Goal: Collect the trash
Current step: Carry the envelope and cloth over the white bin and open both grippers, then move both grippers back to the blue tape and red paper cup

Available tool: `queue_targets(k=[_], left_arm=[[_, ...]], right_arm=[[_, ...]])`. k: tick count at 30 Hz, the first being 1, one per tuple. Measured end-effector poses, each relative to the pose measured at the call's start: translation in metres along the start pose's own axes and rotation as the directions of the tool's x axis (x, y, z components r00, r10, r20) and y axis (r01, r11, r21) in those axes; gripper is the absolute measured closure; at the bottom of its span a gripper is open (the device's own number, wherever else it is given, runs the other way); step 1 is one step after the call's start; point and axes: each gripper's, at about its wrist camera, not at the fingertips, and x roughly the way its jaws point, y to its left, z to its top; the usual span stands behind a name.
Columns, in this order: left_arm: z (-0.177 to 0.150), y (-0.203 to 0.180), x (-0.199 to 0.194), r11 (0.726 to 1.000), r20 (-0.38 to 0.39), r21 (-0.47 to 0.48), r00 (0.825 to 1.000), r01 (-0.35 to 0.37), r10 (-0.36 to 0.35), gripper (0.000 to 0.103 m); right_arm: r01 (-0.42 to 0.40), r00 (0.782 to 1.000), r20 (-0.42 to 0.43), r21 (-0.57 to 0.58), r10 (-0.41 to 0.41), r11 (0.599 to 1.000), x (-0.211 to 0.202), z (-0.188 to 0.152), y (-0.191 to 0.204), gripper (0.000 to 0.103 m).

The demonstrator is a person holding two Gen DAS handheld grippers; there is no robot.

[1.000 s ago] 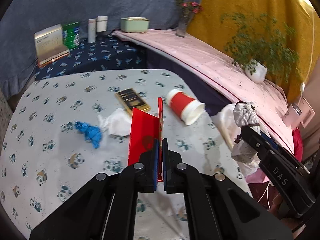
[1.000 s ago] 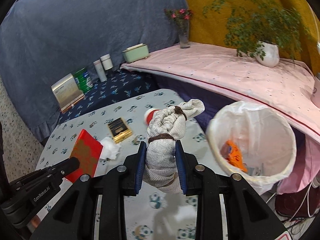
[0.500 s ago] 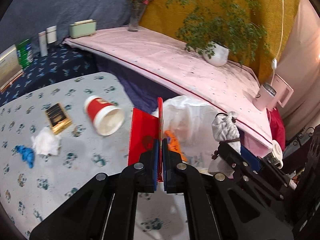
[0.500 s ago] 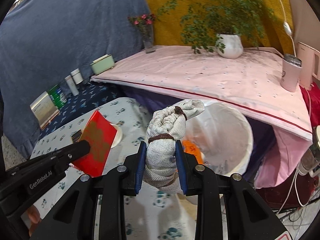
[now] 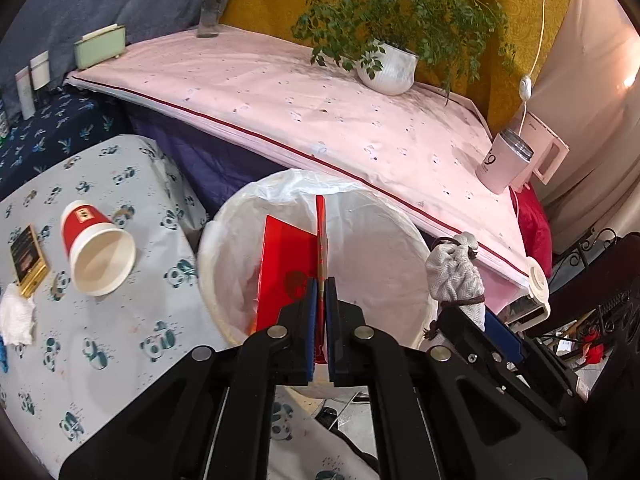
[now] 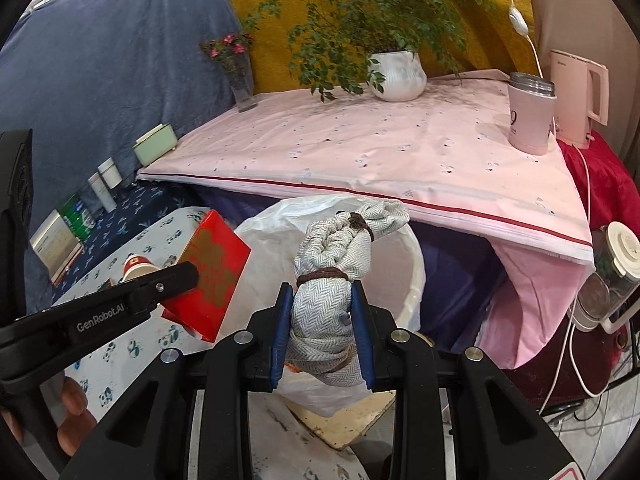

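flat red cardboard box with gold print (image 5: 285,268): held on edge over white-lined round trash bin (image 5: 372,256) | grey herringbone cloth bundle tied with brown cord (image 6: 328,280): upright, clamped, at bin's rim | red paper cup (image 5: 94,250): on its side on panda-print cloth, beside bin

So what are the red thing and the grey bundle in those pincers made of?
The red box looks like thin glossy card: flat folded panels, sharp edges, gold print. The grey bundle looks like woven herringbone cloth, matte and soft, cinched by brown cord. The bin's white liner seems thin, crinkly plastic film.
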Motion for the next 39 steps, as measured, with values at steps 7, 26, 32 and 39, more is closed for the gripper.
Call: queue_targets(k=[7, 26, 32, 39], left_arm=[[0.003, -0.001, 0.014, 1.0, 0.011, -0.014, 1.0, -0.016, 0.016, 0.06], [0.0, 0.06, -0.022, 0.982, 0.103, -0.139, 0.984, -0.13, 0.145, 0.041], [-0.006, 0.088, -0.042, 0.969, 0.118, -0.191, 0.976, -0.159, 0.183, 0.039], [-0.017, 0.126, -0.068, 0.943, 0.127, -0.267, 0.963, -0.197, 0.237, 0.036]], right_arm=[[0.007, 1.0, -0.009, 0.002, -0.007, 1.0, 0.012, 0.002, -0.005, 0.075], [-0.011, 1.0, 0.01, -0.07, 0.012, 0.997, 0.02, 0.006, 0.038, 0.062], [-0.03, 0.999, 0.017, -0.104, 0.032, 0.994, 0.014, 0.006, 0.064, 0.055], [-0.057, 0.998, 0.02, -0.148, 0.06, 0.987, 0.007, 0.003, 0.098, 0.05]])
